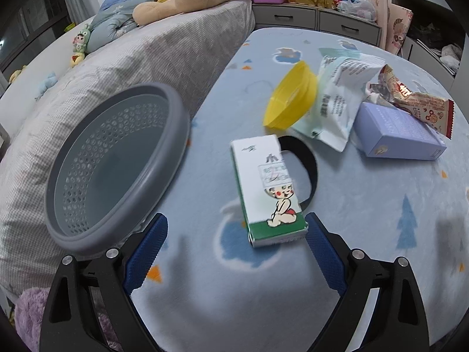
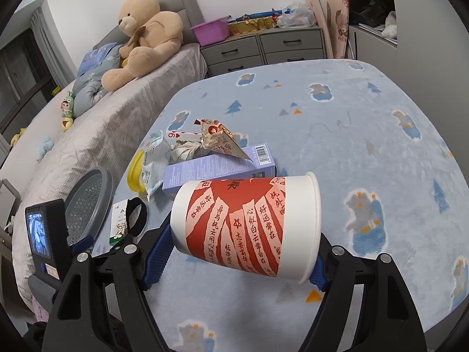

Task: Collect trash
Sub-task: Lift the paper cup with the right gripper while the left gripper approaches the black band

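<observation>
My left gripper (image 1: 236,236) is open and empty, just short of a white-and-green carton (image 1: 268,190) lying on the blue bed blanket (image 1: 366,220). A grey perforated trash basket (image 1: 117,167) leans tilted against the bed to its left. Beyond lie a yellow lid (image 1: 290,96), a white pouch (image 1: 337,99), a purple box (image 1: 395,130) and a red snack wrapper (image 1: 416,96). My right gripper (image 2: 240,243) is shut on a red-and-white paper cup (image 2: 246,223), held sideways above the blanket. The right wrist view also shows the basket (image 2: 88,202), carton (image 2: 120,223) and purple box (image 2: 219,170).
A black band (image 1: 307,170) lies by the carton. A grey-covered bed (image 1: 132,67) with a teddy bear (image 2: 146,35) rises to the left. Grey drawers (image 2: 263,50) with a purple bin (image 2: 211,30) stand at the back. The left gripper's body (image 2: 47,234) shows in the right wrist view.
</observation>
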Demonstrator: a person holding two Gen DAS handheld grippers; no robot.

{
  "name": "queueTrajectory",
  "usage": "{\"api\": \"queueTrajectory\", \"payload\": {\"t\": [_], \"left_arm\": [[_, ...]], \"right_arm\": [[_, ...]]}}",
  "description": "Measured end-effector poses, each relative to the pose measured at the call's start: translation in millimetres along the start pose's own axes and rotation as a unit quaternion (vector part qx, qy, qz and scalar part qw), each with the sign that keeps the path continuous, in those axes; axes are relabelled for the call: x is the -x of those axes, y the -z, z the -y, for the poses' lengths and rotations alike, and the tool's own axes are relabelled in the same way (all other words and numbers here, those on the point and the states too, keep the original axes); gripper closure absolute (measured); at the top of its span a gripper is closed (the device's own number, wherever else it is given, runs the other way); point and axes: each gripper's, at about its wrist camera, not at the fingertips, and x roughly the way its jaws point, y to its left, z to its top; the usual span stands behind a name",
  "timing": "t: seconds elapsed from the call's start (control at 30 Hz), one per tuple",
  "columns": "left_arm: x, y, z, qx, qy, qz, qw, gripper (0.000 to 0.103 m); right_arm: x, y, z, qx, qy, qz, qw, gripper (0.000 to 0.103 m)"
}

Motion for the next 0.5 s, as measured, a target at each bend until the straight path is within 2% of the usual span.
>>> {"api": "queueTrajectory", "payload": {"t": [0.23, 0.5], "left_arm": [[7, 5, -19, 0.012, 0.002, -0.003, 0.9999, 0.013], [12, -12, -28, 0.019, 0.013, 0.010, 0.9997, 0.013]], "right_arm": [[-1, 0, -1, 0.005, 0.001, -0.002, 1.000, 0.029], [-4, 1, -1, 0.005, 0.001, -0.005, 1.000, 0.029]]}}
